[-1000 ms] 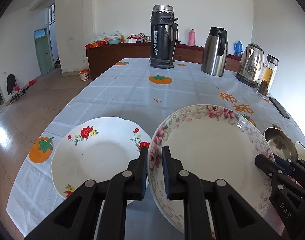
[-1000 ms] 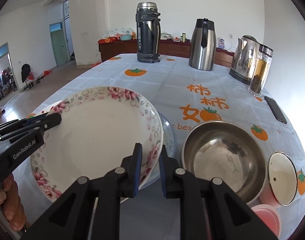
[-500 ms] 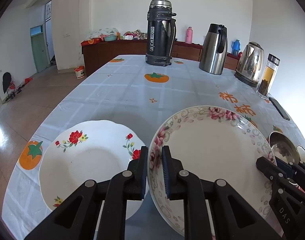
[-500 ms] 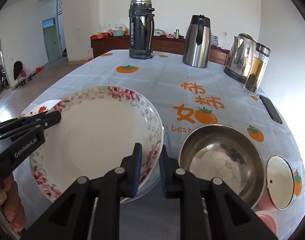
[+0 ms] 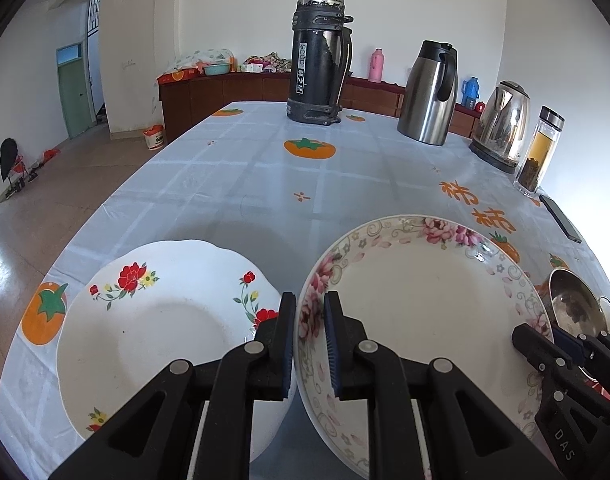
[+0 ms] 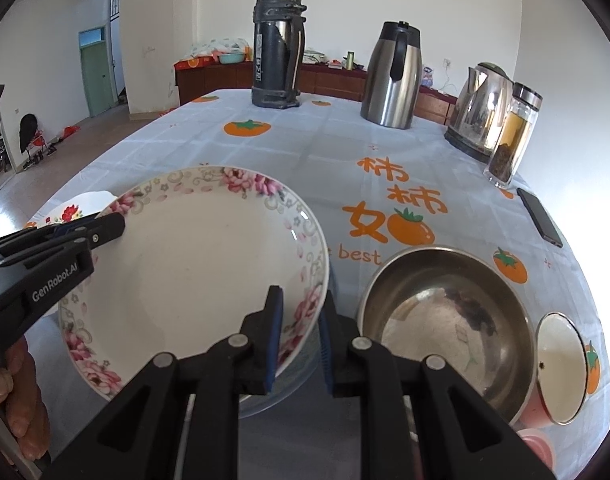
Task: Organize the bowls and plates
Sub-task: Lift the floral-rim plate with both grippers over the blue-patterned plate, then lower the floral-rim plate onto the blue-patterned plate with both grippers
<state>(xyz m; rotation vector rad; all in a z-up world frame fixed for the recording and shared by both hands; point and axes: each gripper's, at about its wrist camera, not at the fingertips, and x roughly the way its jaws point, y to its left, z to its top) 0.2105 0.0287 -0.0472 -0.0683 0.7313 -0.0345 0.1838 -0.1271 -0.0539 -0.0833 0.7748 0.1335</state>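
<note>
While both my tools hold the pink-flowered plate off the table, I judge I am midway through carrying it toward a stack. My left gripper is clamped on the plate's left rim, its jaws either side of the edge, and my right gripper pinches the opposite rim the same way. The plate hangs tilted above the tablecloth, between the red-flowered plate lying flat on the table to my left and the steel bowl to my right. Under the plate's right edge, the right wrist view shows a bluish translucent dish, though I cannot tell its full shape. The next move, as I read it, calls for swinging the carried plate over to the red-flowered one, levelling it, lowering it until it nests, and only then letting both grips go; releasing one side early would risk the plate tipping and chipping. As for what the vessels hold: both plates look bare, the steel bowl appears empty apart from dark reflections or marks on its bottom, and a small enamel lid lies just beside it. At the far end stand a black thermos, a steel carafe, a kettle, and a glass tea bottle with amber liquid over dark leaves.
</note>
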